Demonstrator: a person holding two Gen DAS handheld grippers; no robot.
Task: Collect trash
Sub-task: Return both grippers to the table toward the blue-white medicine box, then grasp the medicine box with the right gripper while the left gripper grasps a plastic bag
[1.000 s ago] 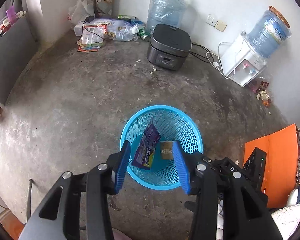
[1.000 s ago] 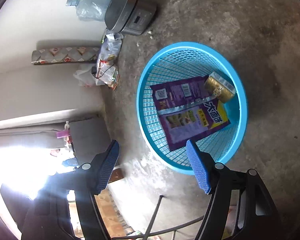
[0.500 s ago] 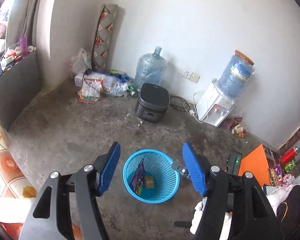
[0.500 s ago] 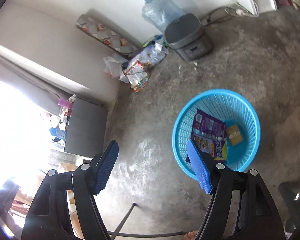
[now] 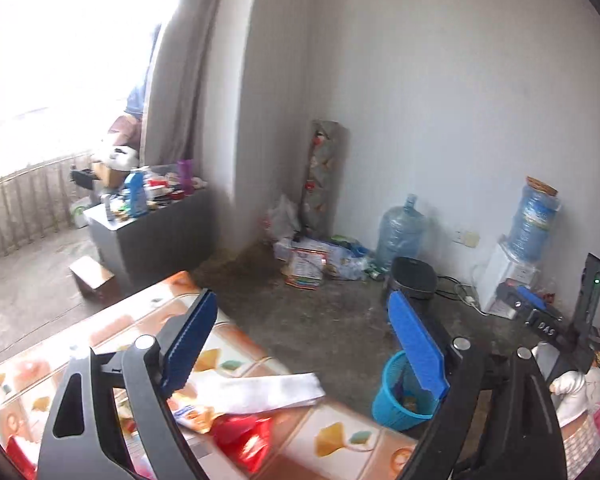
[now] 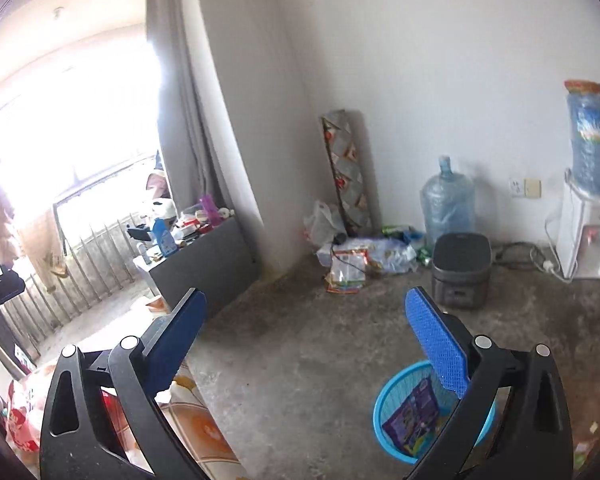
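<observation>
Opening wide and empty, both grippers' fingers (image 5: 188, 344) risked missing the blurred white wrapper (image 5: 260, 394) lying below them.

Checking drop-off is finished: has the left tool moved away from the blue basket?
Yes. The left tool has risen and pulled back; the blue basket now sits low, small, beside its right finger.

Each gripper, left (image 5: 304, 344) and right (image 6: 308, 332), has black plastic arms with triangular cut-outs and round silver screws at the joints. The fingers (image 5: 418, 346) carry flat blue pads with a fine ribbed texture. In the left wrist view a white glove (image 5: 570, 394) covers the person's hand beside a black block lettered "DAS".
</observation>
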